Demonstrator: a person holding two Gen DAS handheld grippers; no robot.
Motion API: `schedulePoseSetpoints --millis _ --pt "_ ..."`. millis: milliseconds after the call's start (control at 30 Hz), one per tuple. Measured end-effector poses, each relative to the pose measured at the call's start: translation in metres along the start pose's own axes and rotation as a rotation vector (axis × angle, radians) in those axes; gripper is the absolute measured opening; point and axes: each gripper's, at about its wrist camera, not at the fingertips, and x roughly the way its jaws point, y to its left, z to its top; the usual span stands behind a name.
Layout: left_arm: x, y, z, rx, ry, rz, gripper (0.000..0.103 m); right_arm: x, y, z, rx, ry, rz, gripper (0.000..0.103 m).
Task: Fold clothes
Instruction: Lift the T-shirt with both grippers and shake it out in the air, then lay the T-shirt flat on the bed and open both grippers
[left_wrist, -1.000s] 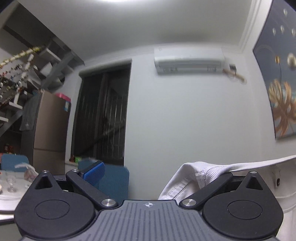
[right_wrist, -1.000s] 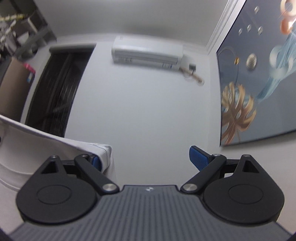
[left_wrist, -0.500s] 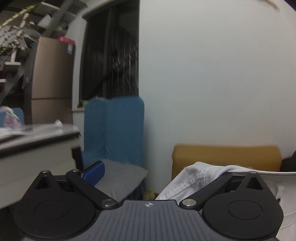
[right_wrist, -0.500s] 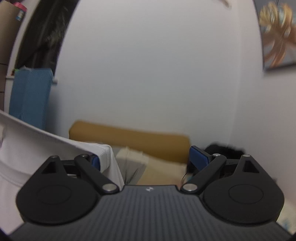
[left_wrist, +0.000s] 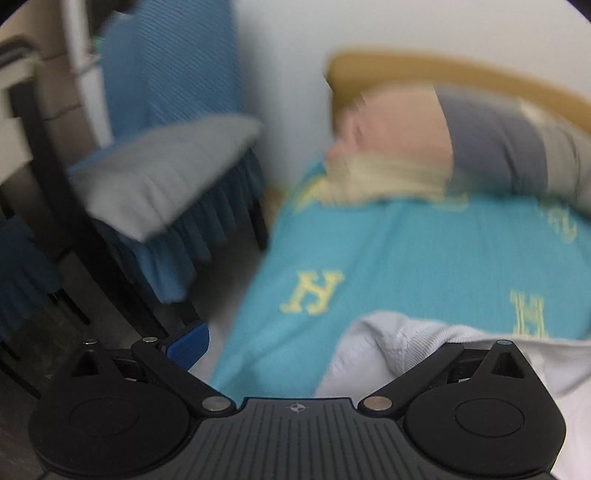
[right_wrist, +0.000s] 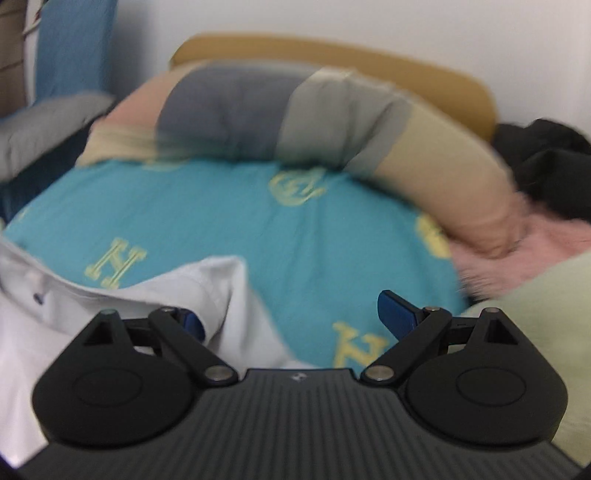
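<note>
White shirt (right_wrist: 218, 291) over teal bedspread (right_wrist: 258, 221)

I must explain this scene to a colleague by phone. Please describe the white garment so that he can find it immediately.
Start from the bed with the turquoise sheet printed with yellow letters. At its near edge, directly in front of both grippers, lies the white garment, with ribbed trim in the left wrist view. It is the only white cloth there; the bedding behind is grey, beige and pink.

The only readable marks are large yellow letters H printed on the teal bed cover (right_wrist: 229, 221): one near the left edge and one near the middle in the right wrist view. The left wrist view shows two more, blurred. A round yellow emblem farther back cannot be read.
</note>
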Motion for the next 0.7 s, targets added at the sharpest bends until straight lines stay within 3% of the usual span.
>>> schedulePoseSetpoints --millis 67,167,300,400,567,700 --pt "0.011 -0.007 0.003 0.076 0.109 -0.04 0.103 0.005 0.005 0.006 -0.022 0.066 0.103 0.093" --pt "0.007 -0.015 0.008 0.14 0.132 -0.054 0.103 0.003 0.013 0.012 -0.045 0.1 0.197 0.093" --pt "-0.019 -0.008 0.014 0.108 0.059 -0.102 0.103 -0.014 0.019 0.016 -0.003 0.069 0.229 0.093" --pt "-0.045 0.003 0.003 0.029 -0.049 -0.102 0.103 -0.039 0.024 0.011 0.0 -0.008 0.193 0.093" --pt "-0.089 0.015 -0.038 -0.053 -0.174 -0.085 0.103 -0.086 0.018 -0.008 0.053 -0.11 0.175 0.093" --pt "-0.126 0.028 -0.08 -0.151 -0.196 -0.077 0.103 -0.132 0.011 -0.028 0.085 -0.178 0.156 0.093"
